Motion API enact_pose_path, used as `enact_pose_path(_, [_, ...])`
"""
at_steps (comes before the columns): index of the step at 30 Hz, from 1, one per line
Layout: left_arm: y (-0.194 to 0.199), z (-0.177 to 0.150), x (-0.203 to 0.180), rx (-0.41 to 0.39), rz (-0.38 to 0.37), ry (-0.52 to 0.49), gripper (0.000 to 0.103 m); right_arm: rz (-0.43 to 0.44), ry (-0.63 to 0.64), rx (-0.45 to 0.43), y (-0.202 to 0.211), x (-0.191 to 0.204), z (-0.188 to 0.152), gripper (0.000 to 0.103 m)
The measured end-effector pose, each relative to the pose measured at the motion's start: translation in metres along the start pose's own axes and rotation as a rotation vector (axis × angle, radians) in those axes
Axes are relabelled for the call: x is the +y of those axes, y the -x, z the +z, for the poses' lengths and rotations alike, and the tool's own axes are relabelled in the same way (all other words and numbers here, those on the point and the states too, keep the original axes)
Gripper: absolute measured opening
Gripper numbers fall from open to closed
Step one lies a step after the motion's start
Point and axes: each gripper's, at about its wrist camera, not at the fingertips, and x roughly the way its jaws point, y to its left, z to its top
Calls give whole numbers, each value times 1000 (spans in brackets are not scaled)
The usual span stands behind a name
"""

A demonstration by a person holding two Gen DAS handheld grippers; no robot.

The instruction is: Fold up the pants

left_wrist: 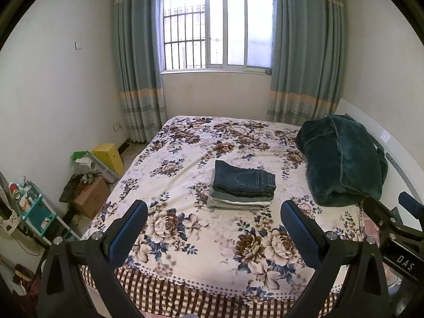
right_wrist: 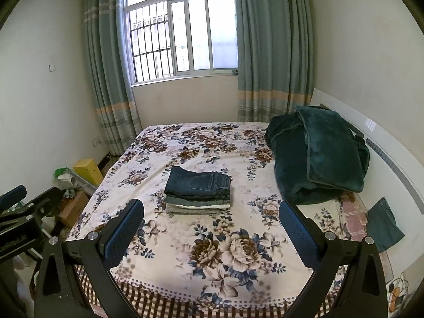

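Observation:
A stack of folded pants (left_wrist: 242, 185) lies in the middle of the floral bed cover (left_wrist: 185, 251), dark blue jeans on top, grey and pale ones under them. It also shows in the right wrist view (right_wrist: 198, 190). My left gripper (left_wrist: 213, 228) is open and empty, held above the bed's near edge, well short of the stack. My right gripper (right_wrist: 210, 225) is open and empty too, beside the left one. The right gripper shows at the right edge of the left wrist view (left_wrist: 397, 220).
A dark green blanket (right_wrist: 318, 156) is heaped at the bed's right by the white headboard (right_wrist: 392, 159). A yellow box (left_wrist: 108, 156), cardboard box (left_wrist: 91, 196) and clutter stand on the floor left of the bed. A blue cloth (right_wrist: 384, 225) hangs at the right.

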Motion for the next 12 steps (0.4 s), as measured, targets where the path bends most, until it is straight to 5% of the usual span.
enact_pose_path(12, [1,-2,0,-10,1,0,102,4,4,-8,4,-2,-1,103])
